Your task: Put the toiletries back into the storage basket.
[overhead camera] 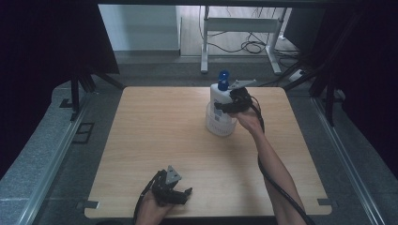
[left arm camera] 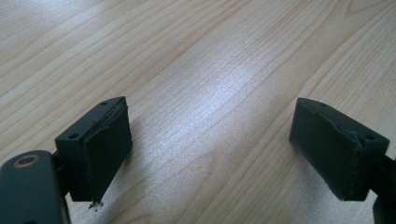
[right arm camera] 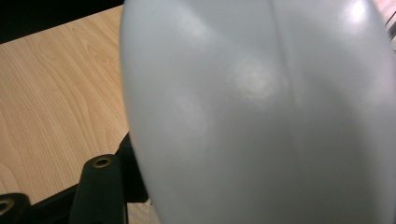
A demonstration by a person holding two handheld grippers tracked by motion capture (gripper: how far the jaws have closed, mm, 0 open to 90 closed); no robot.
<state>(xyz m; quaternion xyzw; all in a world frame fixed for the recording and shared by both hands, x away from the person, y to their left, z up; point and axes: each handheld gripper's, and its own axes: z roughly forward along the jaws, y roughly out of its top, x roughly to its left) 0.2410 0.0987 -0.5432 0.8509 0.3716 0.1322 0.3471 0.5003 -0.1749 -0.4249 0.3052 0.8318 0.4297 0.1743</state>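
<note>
Right gripper (overhead camera: 224, 107) is clamped on the white plastic bottle with a blue cap (overhead camera: 219, 96) (standing in a clear round tub (overhead camera: 220, 125)). Left gripper (overhead camera: 180, 194) sits low over the light wooden table (overhead camera: 159, 126), jaws wide apart.

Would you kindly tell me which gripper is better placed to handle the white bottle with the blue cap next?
Right. The right gripper is already at the white bottle with the blue cap; the open left gripper sits at the near table edge.

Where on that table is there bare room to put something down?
Nearly everywhere: the table is bare across its left half and middle, between the left claw at the near edge and the bottle. It is crowded only at the far right, where the right claw grips the bottle over a white tub.
</note>
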